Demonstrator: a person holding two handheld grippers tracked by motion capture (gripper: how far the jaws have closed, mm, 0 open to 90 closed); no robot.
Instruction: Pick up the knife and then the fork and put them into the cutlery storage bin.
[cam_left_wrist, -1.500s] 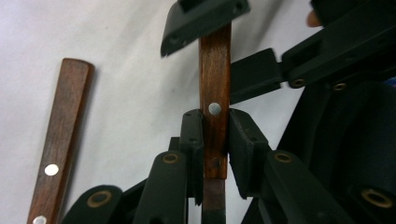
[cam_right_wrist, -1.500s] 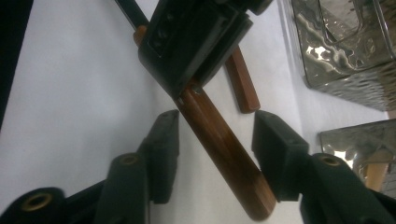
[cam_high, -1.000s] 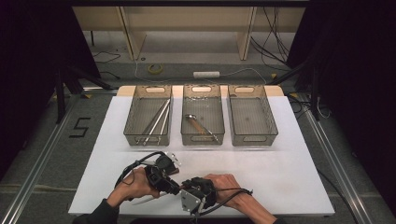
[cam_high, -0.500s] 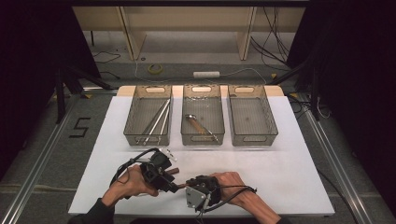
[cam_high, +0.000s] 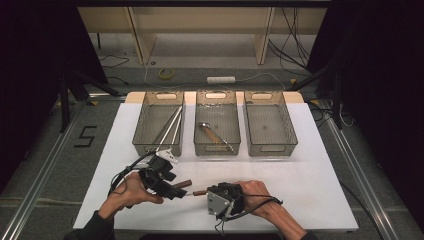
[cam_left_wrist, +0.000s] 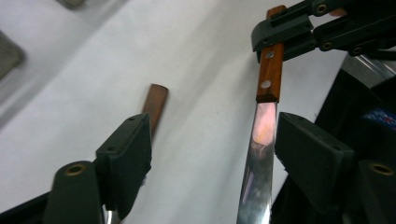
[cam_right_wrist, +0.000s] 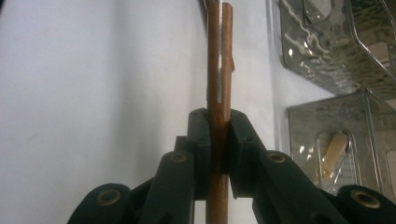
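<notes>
White sheeting covers the table (cam_high: 310, 165); three wire baskets (cam_high: 217, 130) stand across the upper middle of the high view. Lower centre, the left gripper (cam_high: 176, 190) and right gripper (cam_high: 207, 195) meet over a knife (cam_high: 188, 193) held between them.

Left gripper view: its jaws have just been opening and stand apart; the blade (cam_left_wrist: 256, 163) runs between them, pads clear. Wooden riveted handle (cam_left_wrist: 270, 77), upper right, is clamped by the right gripper (cam_left_wrist: 280, 39). A second brown handle (cam_left_wrist: 155, 105) lies on the sheet, centre left.

Right gripper view: jaws clamped on the handle (cam_right_wrist: 218, 154), which runs up the middle, edge-on.

Judgement: handover done; the right gripper now carries the knife. Next move calls for withdrawing the left clear of the blade, then sorting to a basket.
</notes>
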